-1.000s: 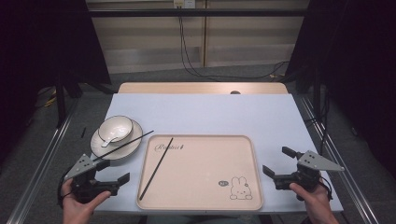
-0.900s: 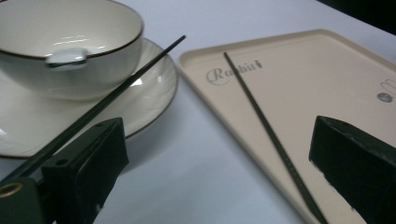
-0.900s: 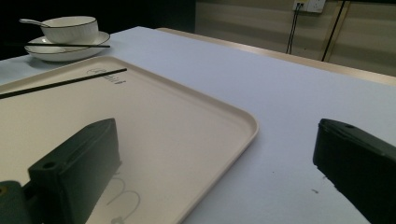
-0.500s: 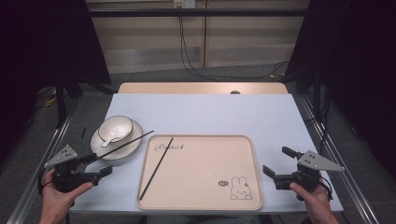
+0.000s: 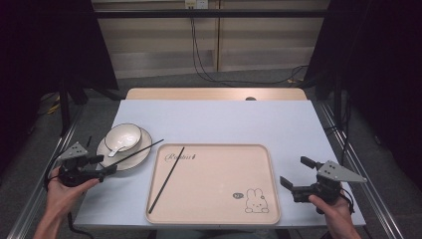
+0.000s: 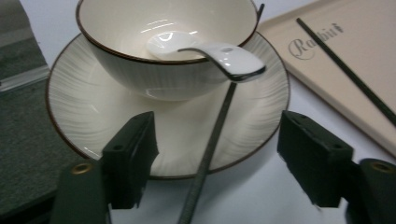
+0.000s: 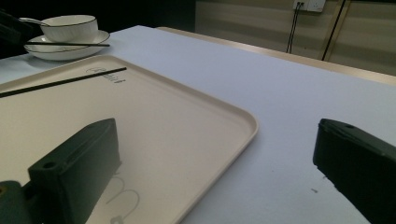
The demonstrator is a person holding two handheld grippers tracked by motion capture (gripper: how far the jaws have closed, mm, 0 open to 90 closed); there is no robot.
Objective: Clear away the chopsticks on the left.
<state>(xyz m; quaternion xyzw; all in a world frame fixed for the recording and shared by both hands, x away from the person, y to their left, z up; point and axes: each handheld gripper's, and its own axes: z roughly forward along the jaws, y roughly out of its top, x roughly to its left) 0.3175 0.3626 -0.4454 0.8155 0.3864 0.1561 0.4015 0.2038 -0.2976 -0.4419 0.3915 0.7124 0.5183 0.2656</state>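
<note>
Resting in bowl (image 6: 163,44) — white spoon (image 6: 215,51)

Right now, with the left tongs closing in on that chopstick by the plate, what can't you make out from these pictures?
- Chopstick near end: cut off by the bottom edge of the left gripper view.
- Contact: the left tongs have just been closing with the chopstick between them, pads apart from it.
- Spoon bowl end: partly hidden by the bowl rim.
- Small print beside the tray rabbit: too small in the high view.
</note>
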